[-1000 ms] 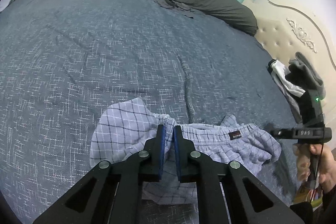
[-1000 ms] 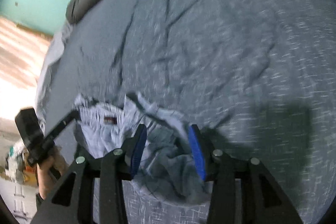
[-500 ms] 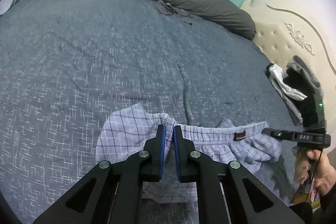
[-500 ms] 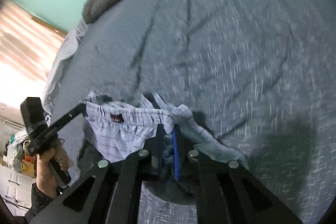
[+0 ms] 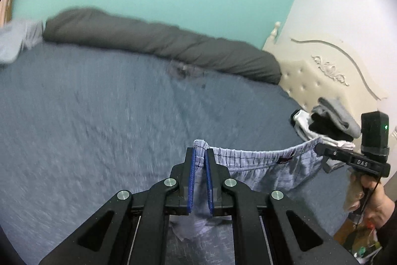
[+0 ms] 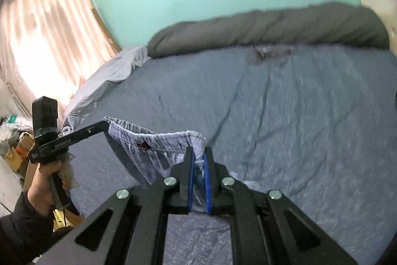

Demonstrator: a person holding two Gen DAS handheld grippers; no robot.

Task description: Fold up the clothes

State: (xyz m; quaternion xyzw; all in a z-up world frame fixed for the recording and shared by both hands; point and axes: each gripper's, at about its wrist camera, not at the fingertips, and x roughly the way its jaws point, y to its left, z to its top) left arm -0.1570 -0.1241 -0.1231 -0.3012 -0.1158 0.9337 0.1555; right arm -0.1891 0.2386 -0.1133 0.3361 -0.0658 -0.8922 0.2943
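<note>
A pair of light checked shorts hangs stretched by its waistband above the blue-grey bed. My left gripper is shut on one end of the waistband. My right gripper is shut on the other end; it also shows in the left wrist view. In the right wrist view the shorts span from my right gripper to my left gripper, with a dark label on the waistband between them. The legs hang down below.
A rolled dark grey duvet lies along the far side of the bed. A small dark garment lies before it. Folded socks and clothes are piled by the cream headboard. Curtains and boxes stand at the left.
My right gripper has shut on the waistband. Both grippers have lifted the shorts off the bed and pulled the waistband taut between them.
</note>
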